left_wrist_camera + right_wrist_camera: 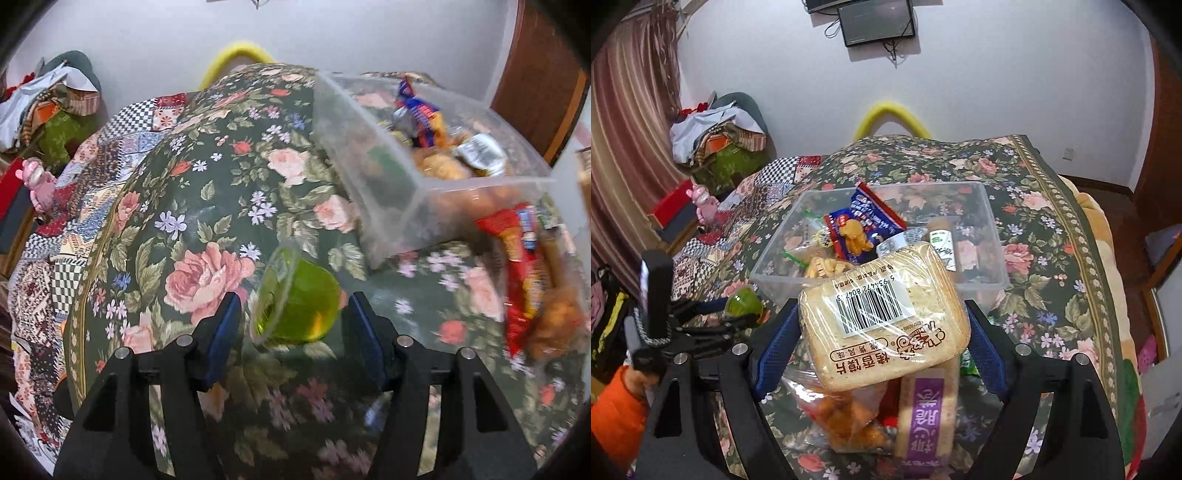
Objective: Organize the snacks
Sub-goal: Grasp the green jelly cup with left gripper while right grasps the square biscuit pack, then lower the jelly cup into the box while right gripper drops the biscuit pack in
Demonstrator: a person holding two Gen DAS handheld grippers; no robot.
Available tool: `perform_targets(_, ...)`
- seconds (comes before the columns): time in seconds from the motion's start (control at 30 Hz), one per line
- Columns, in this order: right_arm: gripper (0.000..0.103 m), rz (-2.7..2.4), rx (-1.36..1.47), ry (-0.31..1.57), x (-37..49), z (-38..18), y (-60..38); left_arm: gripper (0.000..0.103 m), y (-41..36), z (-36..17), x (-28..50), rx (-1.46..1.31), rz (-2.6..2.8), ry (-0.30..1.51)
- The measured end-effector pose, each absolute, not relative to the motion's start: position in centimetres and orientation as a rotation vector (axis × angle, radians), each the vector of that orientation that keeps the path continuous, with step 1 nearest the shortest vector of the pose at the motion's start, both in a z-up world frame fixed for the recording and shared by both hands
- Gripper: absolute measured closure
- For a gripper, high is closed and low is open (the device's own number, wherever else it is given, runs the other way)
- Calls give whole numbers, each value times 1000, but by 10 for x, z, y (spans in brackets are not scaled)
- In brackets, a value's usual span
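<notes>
My left gripper [293, 306] is shut on a green jelly cup [295, 301], held on its side above the floral cloth [207, 206]; it also shows in the right wrist view [744, 304]. My right gripper [882, 321] is shut on a wrapped toast pack with a barcode [882, 317], held just in front of the clear plastic bin [993, 258]. The bin [354, 177] holds several snack packets, among them a blue and red one [864, 221]. More snack packets [923, 406] lie under the toast pack.
A red snack packet [517, 273] lies on the cloth right of the jelly cup. A patchwork quilt [122, 147], a pink toy [37, 184] and piled clothes [716, 136] lie to the left. A yellow curved handle [890, 114] rises behind the table.
</notes>
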State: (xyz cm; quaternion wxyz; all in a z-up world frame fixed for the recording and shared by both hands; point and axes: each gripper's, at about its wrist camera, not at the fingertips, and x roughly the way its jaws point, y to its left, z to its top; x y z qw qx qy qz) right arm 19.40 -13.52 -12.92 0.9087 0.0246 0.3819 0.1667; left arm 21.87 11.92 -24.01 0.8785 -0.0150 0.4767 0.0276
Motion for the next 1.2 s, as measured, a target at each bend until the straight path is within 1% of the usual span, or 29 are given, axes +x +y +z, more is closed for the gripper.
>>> perform_targets(0.03, 20, 342, 55, 787, 194, -129, -137, 52, 120, -244, 221, -30, 64, 993)
perform_targets(0.07, 20, 340, 62, 787, 194, -128, -139, 56, 120, -249, 224, -35, 60, 1003)
perform_targets(0.23, 20, 321, 71, 782, 196, -127, -145, 60, 118, -246, 222, -11, 61, 961)
perform_targets(0.33, 20, 315, 72, 777, 200, -125, -146, 63, 120, -235, 217, -20, 48, 943)
perform_targets(0.6, 20, 298, 85, 736, 217, -114, -152, 63, 120, -184, 213, -45, 17, 847)
perform_targets(0.83, 20, 288, 73, 704, 240, -103, -151, 63, 100, -140, 225, -36, -39, 753)
perform_targets(1.03, 20, 298, 50, 699, 263, -101, -141, 63, 78, -125, 248, -24, -93, 725)
perform_targets(1.2, 20, 305, 28, 721, 282, -109, -132, 63, 62, -129, 273, -22, -130, 746)
